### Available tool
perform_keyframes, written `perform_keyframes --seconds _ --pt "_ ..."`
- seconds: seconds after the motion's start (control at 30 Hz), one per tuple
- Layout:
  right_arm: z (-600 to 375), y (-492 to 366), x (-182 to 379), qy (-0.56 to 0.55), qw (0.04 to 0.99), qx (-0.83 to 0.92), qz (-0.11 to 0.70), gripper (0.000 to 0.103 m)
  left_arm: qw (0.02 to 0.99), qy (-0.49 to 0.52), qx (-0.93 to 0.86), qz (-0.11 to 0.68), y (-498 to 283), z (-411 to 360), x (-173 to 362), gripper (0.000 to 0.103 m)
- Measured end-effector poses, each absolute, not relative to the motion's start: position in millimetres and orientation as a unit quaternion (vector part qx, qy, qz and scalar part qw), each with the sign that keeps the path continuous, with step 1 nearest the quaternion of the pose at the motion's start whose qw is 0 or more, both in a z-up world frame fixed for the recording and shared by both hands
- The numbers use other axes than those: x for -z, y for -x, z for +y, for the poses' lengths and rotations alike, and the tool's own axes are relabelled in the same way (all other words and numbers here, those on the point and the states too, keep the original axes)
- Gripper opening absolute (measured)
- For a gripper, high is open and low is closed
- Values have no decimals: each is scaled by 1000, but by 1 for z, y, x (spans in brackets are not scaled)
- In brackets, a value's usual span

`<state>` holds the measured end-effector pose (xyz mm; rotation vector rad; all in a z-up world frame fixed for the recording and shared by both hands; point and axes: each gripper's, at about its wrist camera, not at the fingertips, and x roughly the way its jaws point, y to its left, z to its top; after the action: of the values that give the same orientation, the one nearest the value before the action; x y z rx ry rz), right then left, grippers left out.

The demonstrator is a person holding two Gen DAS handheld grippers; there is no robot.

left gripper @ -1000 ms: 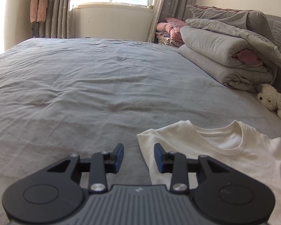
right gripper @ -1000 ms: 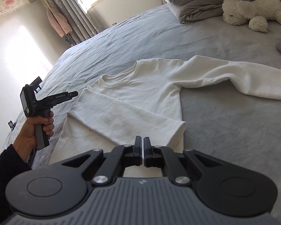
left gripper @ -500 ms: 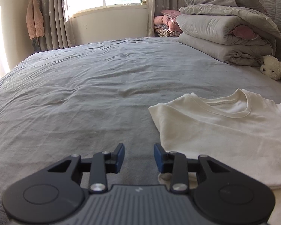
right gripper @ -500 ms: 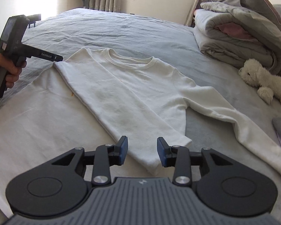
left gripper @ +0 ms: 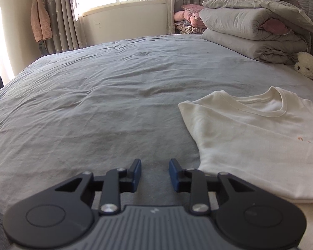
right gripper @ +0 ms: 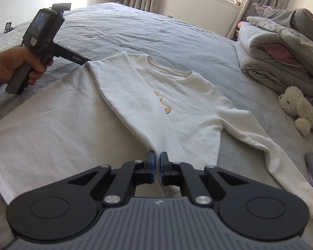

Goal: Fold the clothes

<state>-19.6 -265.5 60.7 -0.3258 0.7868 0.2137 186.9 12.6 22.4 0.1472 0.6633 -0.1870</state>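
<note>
A white long-sleeved shirt (right gripper: 177, 95) lies face up on the grey bed sheet (right gripper: 135, 27), collar toward the window. Its left sleeve (right gripper: 131, 104) is folded diagonally across the chest. The cuff end of that sleeve sits between the fingers of my right gripper (right gripper: 157, 166), which is shut on it. The other sleeve (right gripper: 267, 143) stretches out to the right. My left gripper (left gripper: 155, 173) is open above bare sheet, just left of the shirt (left gripper: 250, 135). In the right wrist view a hand holds the left gripper (right gripper: 87, 61), its tip by the shirt's shoulder.
Folded grey quilts (left gripper: 252, 31) are stacked at the bed's head on the right. A white plush toy (right gripper: 300, 108) lies below them. A window and curtains (left gripper: 60, 14) stand beyond the bed. Wide grey sheet (left gripper: 94, 104) spreads left of the shirt.
My right gripper has gone from open to shut on the folded sleeve's cuff. The left gripper has drawn back slightly along the shirt's edge and stays open.
</note>
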Motion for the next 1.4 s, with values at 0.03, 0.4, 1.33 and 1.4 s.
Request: perform_keyframes --seconds 0.03,0.4,1.33,1.4 --pt "-263 16 -53 169 898 -100 395 5 938 -71 91 326 -187 14 -23 30" --pt "-252 24 -41 192 883 -121 411 8 941 -41 102 321 -189 14 -38 30" --pt "-284 5 -51 64 910 -93 399 14 933 -191 112 285 -149 -58 -17 32" --pt "-280 -1 -51 54 912 -91 396 14 932 -187 109 292 -150 -57 -23 32"
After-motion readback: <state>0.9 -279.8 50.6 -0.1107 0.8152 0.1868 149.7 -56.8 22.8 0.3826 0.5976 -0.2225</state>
